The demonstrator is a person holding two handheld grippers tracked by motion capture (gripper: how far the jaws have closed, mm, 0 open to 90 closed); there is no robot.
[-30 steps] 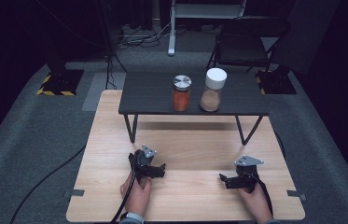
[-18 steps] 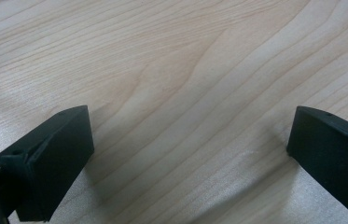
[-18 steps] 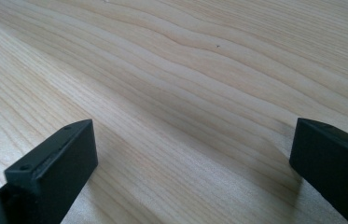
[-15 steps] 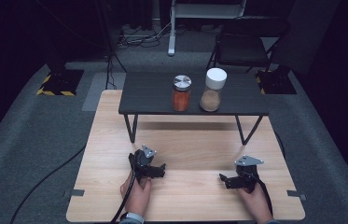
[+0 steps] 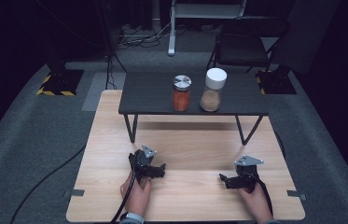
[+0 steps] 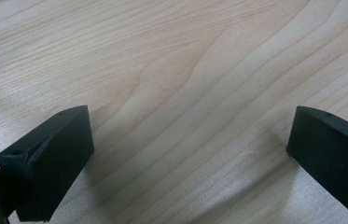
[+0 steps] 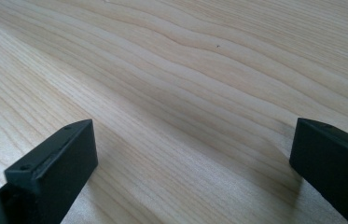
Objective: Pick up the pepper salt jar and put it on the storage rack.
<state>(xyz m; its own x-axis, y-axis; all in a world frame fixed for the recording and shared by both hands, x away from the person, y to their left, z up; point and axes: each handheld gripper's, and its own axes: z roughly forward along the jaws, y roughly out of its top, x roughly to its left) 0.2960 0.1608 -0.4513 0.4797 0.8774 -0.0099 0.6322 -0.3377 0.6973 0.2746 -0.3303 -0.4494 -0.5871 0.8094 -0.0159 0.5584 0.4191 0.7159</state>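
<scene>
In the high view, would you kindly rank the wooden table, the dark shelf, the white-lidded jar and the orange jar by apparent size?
1. Wooden table
2. Dark shelf
3. White-lidded jar and orange jar: nearly alike; the white-lidded one looks slightly taller, too close to rank firmly.

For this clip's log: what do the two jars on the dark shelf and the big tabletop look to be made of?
Jar with orange-red contents: clear body, likely glass or plastic, under a shiny metallic-looking lid. Jar with tan contents: clear too, with a matte white cap, probably plastic. Pale wooden tabletop: light wood or wood-look laminate, since wavy grain lines show in both gripper views.
</scene>
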